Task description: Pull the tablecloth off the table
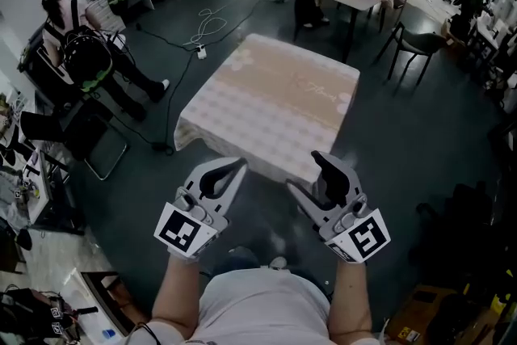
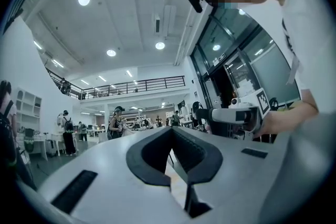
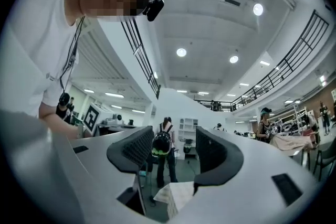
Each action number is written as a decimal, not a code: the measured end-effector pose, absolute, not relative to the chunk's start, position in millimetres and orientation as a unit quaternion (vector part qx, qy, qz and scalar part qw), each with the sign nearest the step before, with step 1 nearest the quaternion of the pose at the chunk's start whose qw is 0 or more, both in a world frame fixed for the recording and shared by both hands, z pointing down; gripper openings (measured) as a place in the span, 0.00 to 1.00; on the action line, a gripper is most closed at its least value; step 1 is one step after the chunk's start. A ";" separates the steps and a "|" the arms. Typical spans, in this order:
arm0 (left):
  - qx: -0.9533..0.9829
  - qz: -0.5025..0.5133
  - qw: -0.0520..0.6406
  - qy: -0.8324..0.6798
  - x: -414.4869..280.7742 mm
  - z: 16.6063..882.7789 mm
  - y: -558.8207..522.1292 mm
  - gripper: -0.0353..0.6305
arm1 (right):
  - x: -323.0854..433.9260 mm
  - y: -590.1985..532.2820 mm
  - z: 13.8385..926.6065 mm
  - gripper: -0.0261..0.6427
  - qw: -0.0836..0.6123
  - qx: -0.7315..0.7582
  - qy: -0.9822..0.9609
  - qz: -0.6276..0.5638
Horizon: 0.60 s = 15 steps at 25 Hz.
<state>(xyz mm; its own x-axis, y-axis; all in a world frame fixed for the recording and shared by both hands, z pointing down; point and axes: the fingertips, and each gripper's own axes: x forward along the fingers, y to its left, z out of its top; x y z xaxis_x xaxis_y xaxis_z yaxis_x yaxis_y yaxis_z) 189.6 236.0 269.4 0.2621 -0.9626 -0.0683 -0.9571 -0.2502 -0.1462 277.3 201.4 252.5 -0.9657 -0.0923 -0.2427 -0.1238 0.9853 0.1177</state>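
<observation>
While the tablecloth lies spread flat and not yet pulled, its near hem is seen just ahead of both grippers, running crosswise to them. The left gripper is clenched on nothing just short of that hem. The right gripper is held released and empty over the hem's right corner, and is judged the nearer.

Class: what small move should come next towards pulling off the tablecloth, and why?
Probably lower the open right tongs onto the near edge of the tablecloth and close them: nothing grips the cloth yet, those jaws stand apart near that edge, and the left tongs are shut, empty.
</observation>
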 end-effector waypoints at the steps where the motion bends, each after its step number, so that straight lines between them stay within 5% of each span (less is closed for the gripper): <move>1: -0.790 -0.017 0.081 0.607 192.4 269.8 234.6 0.07 | 280.2 202.7 252.2 0.38 0.124 -0.047 0.989 0.063; 15: -0.807 -0.020 0.080 0.584 201.3 281.6 211.6 0.07 | 288.1 182.8 261.6 0.37 0.104 -0.081 0.985 0.111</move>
<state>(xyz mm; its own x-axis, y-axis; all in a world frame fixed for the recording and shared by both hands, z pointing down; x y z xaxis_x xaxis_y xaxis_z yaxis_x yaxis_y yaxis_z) 201.3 211.6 281.6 0.3159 -0.9468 -0.0605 -0.9403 -0.3040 -0.1532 288.1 182.8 261.6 -0.9653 -0.1374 -0.2222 -0.1834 0.9621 0.2019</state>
